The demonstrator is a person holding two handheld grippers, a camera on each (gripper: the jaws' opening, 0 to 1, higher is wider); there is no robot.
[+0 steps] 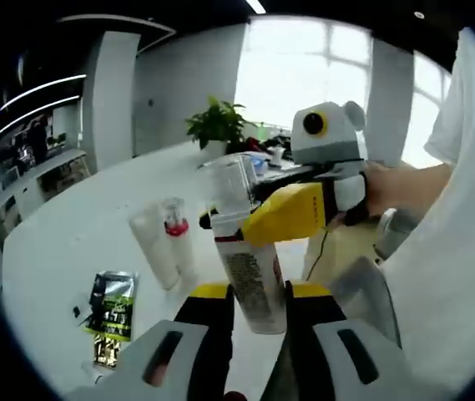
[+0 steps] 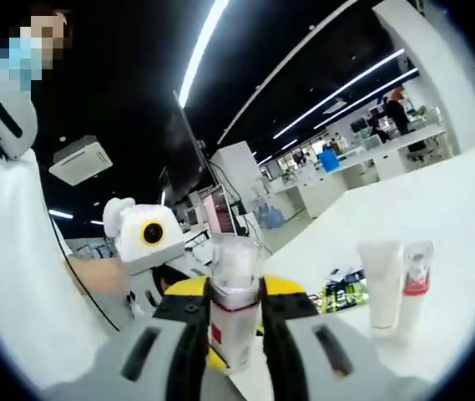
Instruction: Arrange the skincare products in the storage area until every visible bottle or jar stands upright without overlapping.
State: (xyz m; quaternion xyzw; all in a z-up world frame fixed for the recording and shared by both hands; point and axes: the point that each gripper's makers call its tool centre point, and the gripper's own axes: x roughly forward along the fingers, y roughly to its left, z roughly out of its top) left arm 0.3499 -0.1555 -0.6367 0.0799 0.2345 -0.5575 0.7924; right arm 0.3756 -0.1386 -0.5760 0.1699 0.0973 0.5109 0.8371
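White table (image 1: 70, 242) runs out under office windows and a potted plant (image 1: 216, 125). I hold one bottle (image 1: 250, 280) in the air between both tools. My left hand-held gripper (image 1: 258, 305) is closed around its lower body, the jaws pressed to either side at 6 o'clock in the left gripper view. My right hand-held gripper (image 2: 235, 322) is clamped on its neck just under the clear cap (image 2: 235, 259); in the left gripper view it reaches in from 3 o'clock. The bottle's long axis runs roughly upright, away from my left jaws and across my right ones.

On the table at 9 o'clock of the bottle stand a white tube (image 1: 155, 246) and a red-collared pump bottle (image 1: 176, 238), upright and just beside each other, with a flat sachet (image 1: 112, 305) lying nearer me. My left tool has the base, so I judge it should set the bottle down beside that pair.
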